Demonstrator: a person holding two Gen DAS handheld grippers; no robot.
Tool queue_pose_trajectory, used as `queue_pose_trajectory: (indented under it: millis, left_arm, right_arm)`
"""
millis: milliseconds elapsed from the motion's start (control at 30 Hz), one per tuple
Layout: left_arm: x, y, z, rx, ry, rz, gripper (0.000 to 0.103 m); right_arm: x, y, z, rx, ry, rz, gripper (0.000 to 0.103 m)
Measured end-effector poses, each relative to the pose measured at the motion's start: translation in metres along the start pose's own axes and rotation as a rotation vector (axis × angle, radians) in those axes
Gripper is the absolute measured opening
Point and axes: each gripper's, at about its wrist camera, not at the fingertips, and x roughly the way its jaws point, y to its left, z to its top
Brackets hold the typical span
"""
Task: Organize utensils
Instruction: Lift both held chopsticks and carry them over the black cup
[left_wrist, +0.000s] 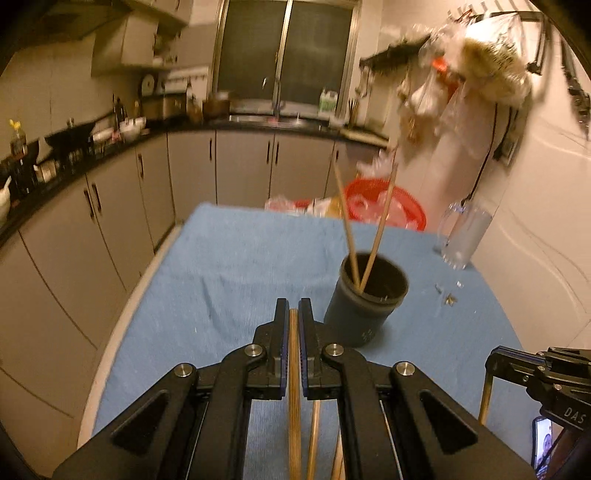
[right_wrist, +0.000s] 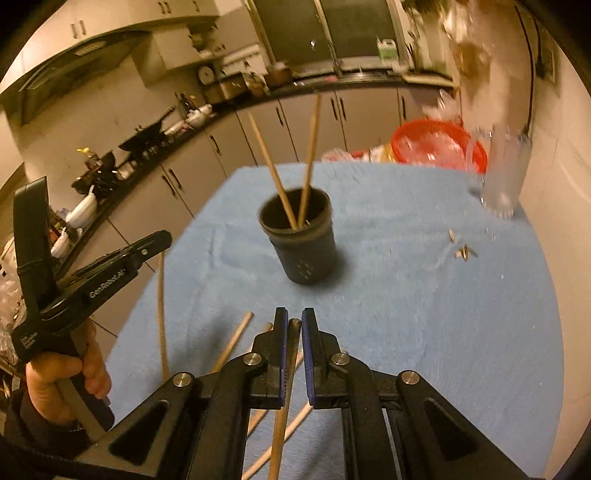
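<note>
A dark cup (left_wrist: 364, 299) stands on the blue cloth (left_wrist: 229, 266) with two wooden chopsticks (left_wrist: 373, 236) leaning in it; it also shows in the right wrist view (right_wrist: 301, 236). My left gripper (left_wrist: 293, 314) is shut on a wooden chopstick (left_wrist: 293, 387), held above the cloth just left of and short of the cup. My right gripper (right_wrist: 294, 325) is shut on another chopstick (right_wrist: 284, 402), held above the cloth in front of the cup. Loose chopsticks (right_wrist: 232, 343) lie on the cloth below. The left gripper (right_wrist: 162, 240) shows at the left in the right wrist view, its chopstick (right_wrist: 161, 314) hanging down.
A clear glass mug (left_wrist: 463, 236) stands at the cloth's far right by the wall. Small metal bits (left_wrist: 448, 298) lie near it. A red basket (left_wrist: 388, 206) with plastic bags sits beyond the table's far edge. Kitchen cabinets and a cluttered counter (left_wrist: 74, 147) run along the left.
</note>
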Motion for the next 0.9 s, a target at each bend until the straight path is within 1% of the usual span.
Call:
queue_pose_trajectory:
  millis: [133,367,500,600,900]
  left_arm:
    - [-0.02,-0.01,0.009,0.021,-0.064,-0.012,0.004]
    - [-0.042,-0.021,0.024,0.037,-0.14,-0.026,0.004]
    - [-0.05,-0.021,0.032,0.025,-0.178,-0.026,0.004]
    - [-0.053,-0.02,0.037,0.02,-0.199,-0.023,0.004]
    - [-0.049,-0.017,0.041,0.007,-0.212,-0.004,0.004]
  right_arm:
    - [-0.019,0.009,0.006,-0.028,-0.052,0.01,0.007]
    - [-0.041,0.018,0.016,-0.058,-0.119,0.031,0.007]
    - [-0.049,0.02,0.022,-0.068,-0.15,0.03,0.007]
    - [-0.054,0.022,0.027,-0.075,-0.165,0.026,0.007]
    - [-0.065,0.025,0.043,-0.092,-0.202,0.019,0.006]
